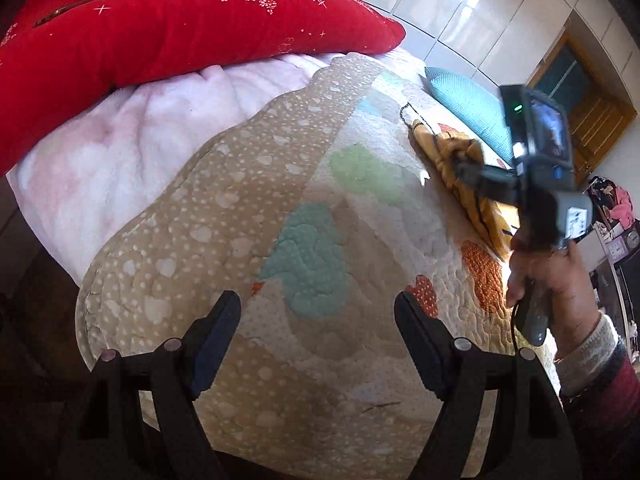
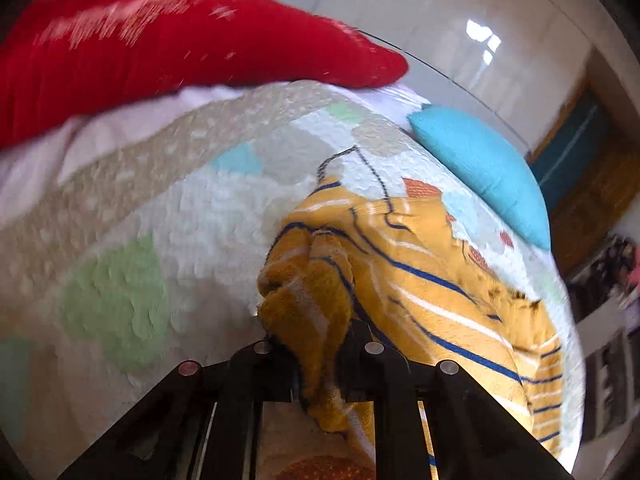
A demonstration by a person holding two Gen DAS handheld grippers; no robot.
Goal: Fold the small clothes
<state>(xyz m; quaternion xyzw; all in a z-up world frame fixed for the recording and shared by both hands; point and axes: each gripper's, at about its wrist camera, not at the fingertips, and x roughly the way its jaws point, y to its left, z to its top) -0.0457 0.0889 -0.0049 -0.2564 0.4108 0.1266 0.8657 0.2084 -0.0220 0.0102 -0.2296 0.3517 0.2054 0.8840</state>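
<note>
A: Item one?

B: Striped yellow garment (image 2: 420,264), lying rumpled on the quilt (image 2: 208,216), from centre out toward 4 o'clock in the right wrist view. One bunched edge is pinched in the right gripper (image 2: 320,344), whose jaws are closed on the cloth. My reading: held by the edge so it can be pulled out flat for folding.

A: The other tool?

B: Left gripper (image 1: 318,320), jaws spread wide, nothing between them, held over bare quilt. From there the garment (image 1: 452,156) sits at 2 o'clock, well apart. Probably waiting to take a second corner.

A: Who holds the right one?

B: The right hand (image 1: 548,276), at 3 o'clock in the left view.

A: Surroundings?

B: Red cushion (image 1: 180,20) at 11 o'clock, resting on a pink blanket (image 1: 132,140); blue pillow (image 2: 484,168) at 2 o'clock, just beyond the garment.
</note>
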